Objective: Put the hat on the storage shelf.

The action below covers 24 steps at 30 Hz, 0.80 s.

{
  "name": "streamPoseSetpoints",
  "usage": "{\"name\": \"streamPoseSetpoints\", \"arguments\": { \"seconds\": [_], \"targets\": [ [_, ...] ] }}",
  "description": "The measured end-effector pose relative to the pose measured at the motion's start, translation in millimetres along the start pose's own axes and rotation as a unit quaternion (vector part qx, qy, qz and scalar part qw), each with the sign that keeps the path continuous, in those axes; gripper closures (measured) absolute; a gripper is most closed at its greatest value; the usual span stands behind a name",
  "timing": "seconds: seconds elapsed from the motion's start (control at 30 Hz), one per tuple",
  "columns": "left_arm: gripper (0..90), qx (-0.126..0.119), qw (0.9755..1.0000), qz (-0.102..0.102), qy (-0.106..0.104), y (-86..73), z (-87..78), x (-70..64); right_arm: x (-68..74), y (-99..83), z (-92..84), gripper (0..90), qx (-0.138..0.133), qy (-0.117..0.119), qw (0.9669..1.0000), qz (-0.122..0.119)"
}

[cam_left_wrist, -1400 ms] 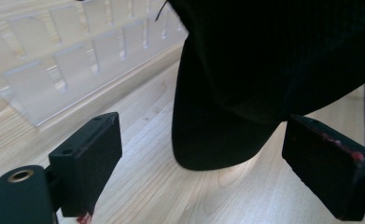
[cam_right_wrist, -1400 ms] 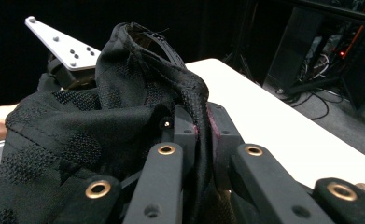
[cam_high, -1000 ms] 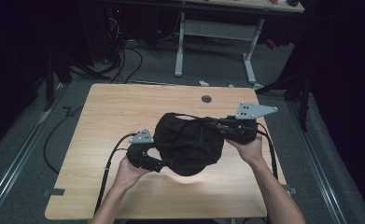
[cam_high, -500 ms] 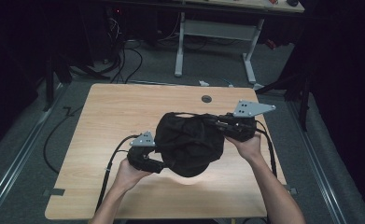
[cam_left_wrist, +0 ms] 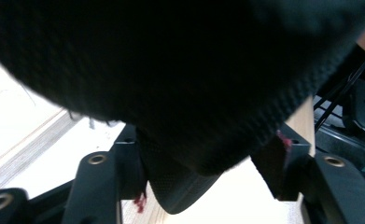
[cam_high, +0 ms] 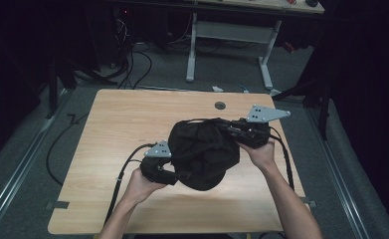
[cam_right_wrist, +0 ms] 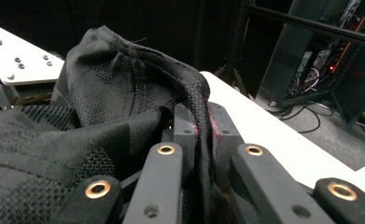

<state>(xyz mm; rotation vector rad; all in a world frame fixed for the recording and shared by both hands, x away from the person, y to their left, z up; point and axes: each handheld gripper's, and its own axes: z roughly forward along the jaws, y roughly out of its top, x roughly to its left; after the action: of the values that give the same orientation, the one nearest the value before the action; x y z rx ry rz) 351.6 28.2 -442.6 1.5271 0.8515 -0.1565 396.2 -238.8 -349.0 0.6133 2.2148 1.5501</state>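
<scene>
My right gripper is clenched on the black mesh fabric garment above the light wooden table, while my left gripper, jaws just closing around a lower fold, has not pinched it yet.

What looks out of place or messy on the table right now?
Only the black garment: it is bunched in a crumpled heap on the wooden table, not spread flat. Nothing looks spilled or damaged.
</scene>
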Motion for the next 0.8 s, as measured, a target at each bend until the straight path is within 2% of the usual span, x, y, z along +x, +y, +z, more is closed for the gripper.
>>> {"name": "streamPoseSetpoints", "arguments": {
  "seconds": [0.03, 0.3, 0.57, 0.8],
  "targets": [
    [46.4, 0.0, 1.0, -0.001, -0.001, -0.3, 0.2, -0.5, 0.0, -0.1, 0.3, 84.2, 0.0, -0.001, 1.0, 0.002],
    [61.4, 0.023, 0.9994, 0.025, -0.005, -5.1, 1.0, -8.5, -1.8, 0.9, 4.0, 83.9, -0.003, -0.002, 1.0, 0.008],
    [65.4, 0.03, 0.9988, 0.038, -0.005, -5.8, -4.3, -14.4, -2.2, 0.7, 8.7, 81.1, 0.004, -0.006, 0.9999, 0.008],
    [68.3, 0.035, 0.9987, 0.035, -0.01, -4.3, -7.5, -15.6, -4.3, -0.1, 10.2, 69.9, 0.008, -0.015, 0.9997, 0.019]
  ]
}}
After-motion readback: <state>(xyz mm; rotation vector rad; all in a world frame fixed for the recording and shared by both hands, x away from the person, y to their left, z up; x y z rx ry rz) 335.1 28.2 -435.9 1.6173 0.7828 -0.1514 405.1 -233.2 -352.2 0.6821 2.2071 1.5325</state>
